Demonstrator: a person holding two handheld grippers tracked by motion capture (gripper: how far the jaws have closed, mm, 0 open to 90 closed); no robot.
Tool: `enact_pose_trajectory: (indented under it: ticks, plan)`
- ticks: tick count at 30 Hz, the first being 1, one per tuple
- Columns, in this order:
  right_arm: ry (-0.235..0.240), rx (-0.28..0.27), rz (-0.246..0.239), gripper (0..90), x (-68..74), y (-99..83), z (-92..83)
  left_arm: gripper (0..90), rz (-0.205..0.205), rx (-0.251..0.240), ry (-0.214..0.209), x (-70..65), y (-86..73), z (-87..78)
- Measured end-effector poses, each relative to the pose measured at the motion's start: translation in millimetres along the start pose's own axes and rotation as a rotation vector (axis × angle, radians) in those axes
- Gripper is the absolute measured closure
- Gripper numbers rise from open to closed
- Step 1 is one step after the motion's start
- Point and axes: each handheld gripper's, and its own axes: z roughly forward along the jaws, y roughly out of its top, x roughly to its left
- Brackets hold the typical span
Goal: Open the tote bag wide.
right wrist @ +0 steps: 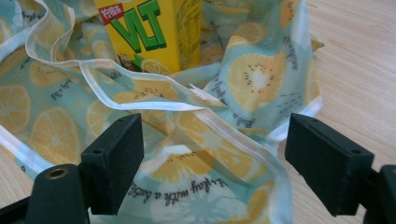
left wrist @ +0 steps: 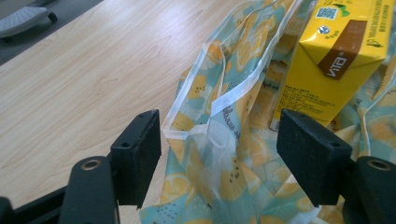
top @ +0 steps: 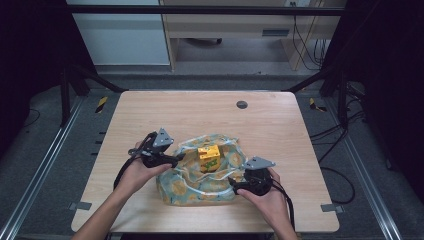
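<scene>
Two grippers flank a lemon-print bag (top: 200, 175) lying on the counter (top: 150, 110); a yellow drink carton (top: 209, 157) stands inside it. Left gripper (left wrist: 219, 149) and right gripper (right wrist: 212, 163) both have their jaws apart, with the bag's white-trimmed rim between them but not pinched. Fabric folds hide the carton's base, and its top is cut off in both gripper views.
</scene>
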Motion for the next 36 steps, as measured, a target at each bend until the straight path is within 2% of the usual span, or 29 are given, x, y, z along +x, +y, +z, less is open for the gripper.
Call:
enact_pose_trajectory:
  ticks: [3, 4, 5, 6, 9, 12, 14, 15, 16, 17, 18, 21, 27, 36]
  plan:
    - [0.019, 0.008, -0.033, 16.9, 5.1, -0.6, 3.7, 31.6, -0.015, 0.01, -0.01, -1.2, 0.4, 8.5]
    - [0.027, 0.012, -0.044, 17.7, 7.0, -1.0, 5.0, 33.3, -0.013, 0.018, -0.013, -1.8, 0.4, 11.1]
    - [0.037, 0.026, -0.06, 23.2, 11.0, -2.4, 8.7, 40.0, -0.014, 0.028, -0.011, -2.7, 0.3, 13.6]
    - [0.037, 0.026, -0.06, 23.2, 11.0, -2.4, 8.7, 40.0, -0.009, 0.045, -0.013, -3.2, 0.3, 15.6]
    - [0.041, 0.053, -0.113, 38.0, 15.8, -4.5, 11.8, 54.1, -0.005, 0.062, -0.007, -5.7, -0.3, 20.0]
    - [0.037, 0.075, -0.155, 53.1, 18.6, -6.7, 13.2, 69.4, -0.023, 0.056, -0.003, -5.8, -3.1, 22.5]
    - [0.048, 0.092, -0.155, 61.7, 18.4, -7.9, 14.1, 76.6, -0.023, 0.059, 0.004, -6.3, -5.4, 24.7]
    - [0.057, 0.101, -0.162, 70.5, 17.5, -9.2, 15.0, 82.3, -0.026, 0.061, 0.011, -6.6, -6.7, 25.8]
    - [0.057, 0.101, -0.162, 70.5, 17.5, -9.2, 15.0, 82.3, -0.032, 0.054, 0.017, -6.5, -8.3, 27.3]
    - [0.067, 0.113, -0.162, 78.6, 16.7, -10.4, 15.8, 85.6, -0.036, 0.054, 0.024, -5.8, -9.6, 28.4]
    - [0.067, 0.113, -0.162, 78.6, 16.7, -10.4, 15.8, 85.6, -0.042, 0.055, 0.032, -4.8, -10.8, 29.7]
    - [0.064, 0.12, -0.163, 86.1, 12.1, -12.0, 15.2, 87.8, -0.06, 0.057, 0.057, -0.4, -15.2, 33.8]
    - [0.064, 0.135, -0.147, 88.0, 4.9, -15.4, 14.6, 88.8, -0.097, 0.06, 0.062, 6.9, -26.5, 39.3]
    - [0.062, 0.148, -0.137, 88.5, 0.5, -18.0, 13.8, 89.6, -0.113, 0.042, 0.096, 9.9, -32.8, 42.5]
